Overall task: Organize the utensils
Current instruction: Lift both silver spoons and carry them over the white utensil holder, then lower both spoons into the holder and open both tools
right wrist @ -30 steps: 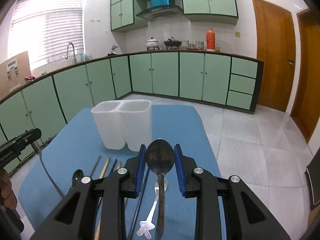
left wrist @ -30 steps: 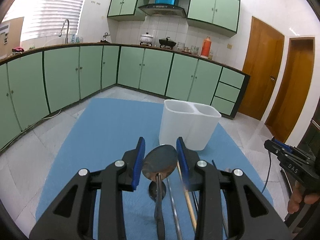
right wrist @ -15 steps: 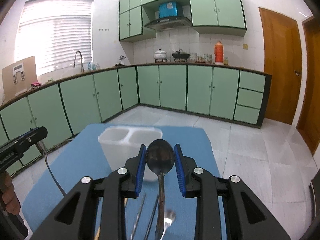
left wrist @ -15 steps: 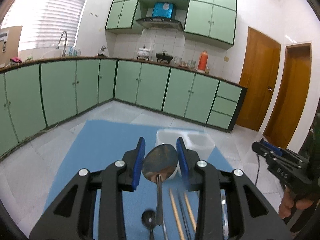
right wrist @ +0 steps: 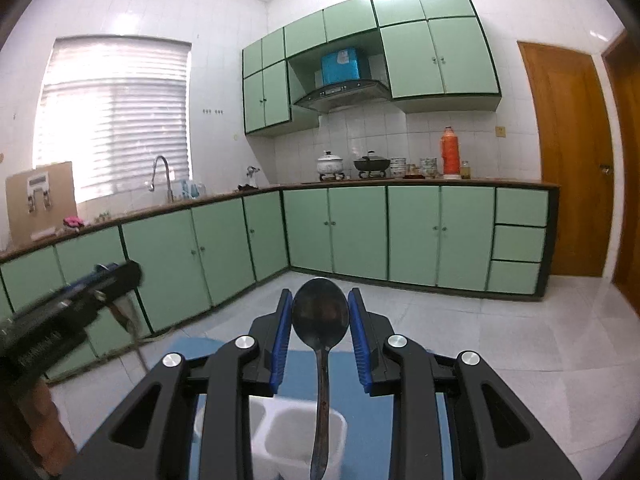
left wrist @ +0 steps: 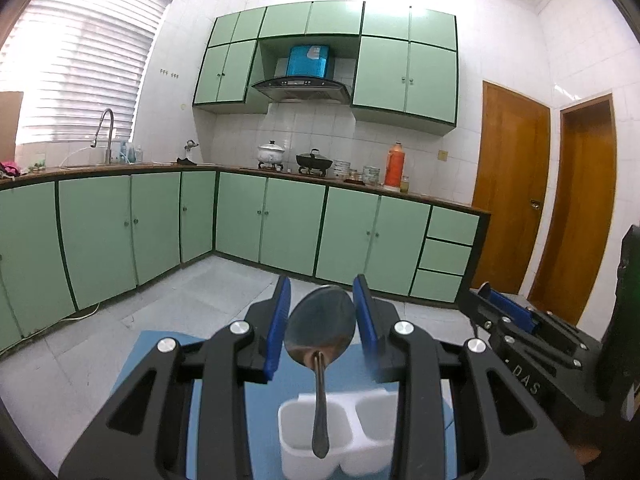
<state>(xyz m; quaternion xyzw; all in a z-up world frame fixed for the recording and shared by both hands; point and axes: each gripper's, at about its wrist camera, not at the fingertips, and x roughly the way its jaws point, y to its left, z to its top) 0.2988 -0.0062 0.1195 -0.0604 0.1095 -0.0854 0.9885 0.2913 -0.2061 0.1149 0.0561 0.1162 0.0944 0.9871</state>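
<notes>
**Both spoons lifted up over the white holder**

Since a second ago both grippers have come up and tipped closer to level: the chopsticks and the other loose utensils that lay on the blue mat have dropped out of view, and the white two-compartment holder [left wrist: 340, 436] has slid from the middle of each picture down to 6 o'clock.

The left gripper [left wrist: 321, 326] has its blue jaws standing only partly open, clamped on either side of a metal spoon [left wrist: 320, 328]. The bowl sits between the pads, the handle hangs down toward 6 o'clock, and its tip lies over the holder's left compartment in the left wrist view. Can't tell how far above it is.

Same deal for the right gripper [right wrist: 319, 328]: jaws partly closed on a second, darker spoon [right wrist: 320, 316], bowl up at 12 o'clock, handle running down over the holder [right wrist: 296, 436].

The holder sits on the blue tabletop mat [left wrist: 160, 356]. Each gripper shows in the other's view, at 3 o'clock from the left and at 9 o'clock, blurry, from the right. Green cabinets [left wrist: 292, 224] fill the background.
</notes>
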